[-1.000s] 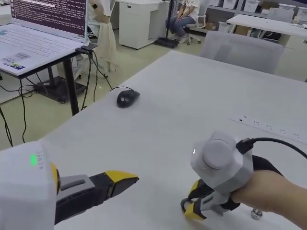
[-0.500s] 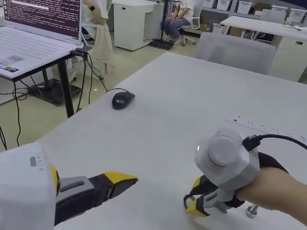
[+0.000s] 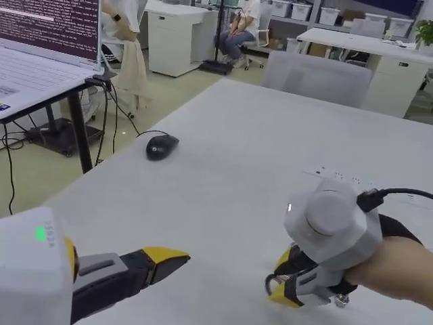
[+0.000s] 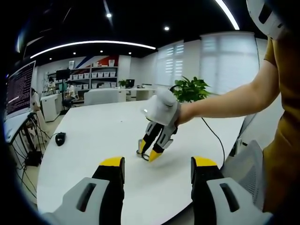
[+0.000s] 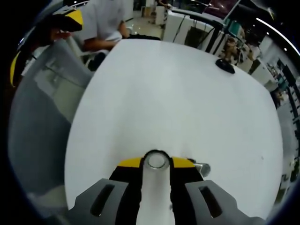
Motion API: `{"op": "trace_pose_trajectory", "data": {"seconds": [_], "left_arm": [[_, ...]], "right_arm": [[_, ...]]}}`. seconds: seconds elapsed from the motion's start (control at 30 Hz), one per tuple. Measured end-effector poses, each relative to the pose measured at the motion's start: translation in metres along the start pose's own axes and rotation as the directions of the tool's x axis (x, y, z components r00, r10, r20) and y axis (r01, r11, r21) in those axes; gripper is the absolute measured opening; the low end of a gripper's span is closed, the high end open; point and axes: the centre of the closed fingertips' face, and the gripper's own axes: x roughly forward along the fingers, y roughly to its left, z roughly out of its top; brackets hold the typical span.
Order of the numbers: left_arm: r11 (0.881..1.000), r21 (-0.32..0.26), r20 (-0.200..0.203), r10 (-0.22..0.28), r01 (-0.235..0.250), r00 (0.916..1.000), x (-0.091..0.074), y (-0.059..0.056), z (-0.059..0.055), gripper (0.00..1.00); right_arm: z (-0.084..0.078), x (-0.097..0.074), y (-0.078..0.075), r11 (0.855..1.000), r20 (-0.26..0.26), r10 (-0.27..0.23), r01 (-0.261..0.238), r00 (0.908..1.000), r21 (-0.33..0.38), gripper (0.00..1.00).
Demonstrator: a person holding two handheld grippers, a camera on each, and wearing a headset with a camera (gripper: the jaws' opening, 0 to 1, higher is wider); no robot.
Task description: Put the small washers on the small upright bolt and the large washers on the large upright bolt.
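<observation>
My right gripper (image 3: 282,293) hangs low over the white table (image 3: 230,176), shut on a metal washer (image 5: 156,160) that stands out as a ring (image 3: 271,284) at its yellow tips. A short metal bolt (image 5: 202,168) stands just beside those tips, half hidden under the hand (image 3: 340,300). My left gripper (image 4: 158,164) is open with nothing between its fingers. It points across the table at the right gripper (image 4: 153,151), and its yellow tip (image 3: 164,256) lies at the table's near left.
A black mouse (image 3: 162,145) with its cable lies at the table's left edge. A white power strip (image 3: 345,178) is at the far right, a grey chair (image 3: 318,73) behind the table and a laptop (image 3: 37,47) on a side stand. People sit nearby.
The head camera has swung, shifting the whole scene left. The right gripper, still holding the washer, has moved a little closer to the bolt. The left gripper stays put.
</observation>
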Motion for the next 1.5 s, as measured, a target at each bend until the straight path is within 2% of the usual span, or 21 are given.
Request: {"op": "trace_pose_trajectory", "data": {"seconds": [0.3, 0.63, 0.8, 1.13, 1.5], "left_arm": [[1.000, 0.010, 0.001, -0.023, 0.023, 0.9997, 0.003, -0.005, 0.002, 0.56], [0.999, 0.013, 0.000, -0.034, 0.034, 0.9994, 0.004, -0.005, 0.004, 0.56], [0.999, 0.013, 0.003, -0.029, 0.029, 0.9996, 0.004, -0.003, 0.006, 0.56], [1.000, -0.003, -0.001, -0.022, 0.022, 0.9998, 0.006, 0.001, 0.002, 0.56], [1.000, -0.014, -0.005, -0.016, 0.016, 0.9999, 0.008, 0.005, 0.000, 0.56]], "right_arm": [[-0.002, -0.021, -0.015, 0.998, 0.001, -0.055, 0.055, 0.9985, 0.000, 0.21], [-0.001, -0.033, -0.034, 0.996, -0.006, -0.093, 0.092, 0.9957, -0.013, 0.21], [-0.001, -0.032, -0.041, 0.995, -0.012, -0.101, 0.101, 0.9948, -0.025, 0.21], [-0.001, -0.026, -0.054, 0.995, -0.028, -0.096, 0.095, 0.9950, -0.043, 0.21], [-0.006, -0.016, -0.056, 0.995, -0.070, -0.070, 0.064, 0.9951, -0.080, 0.22]]}}
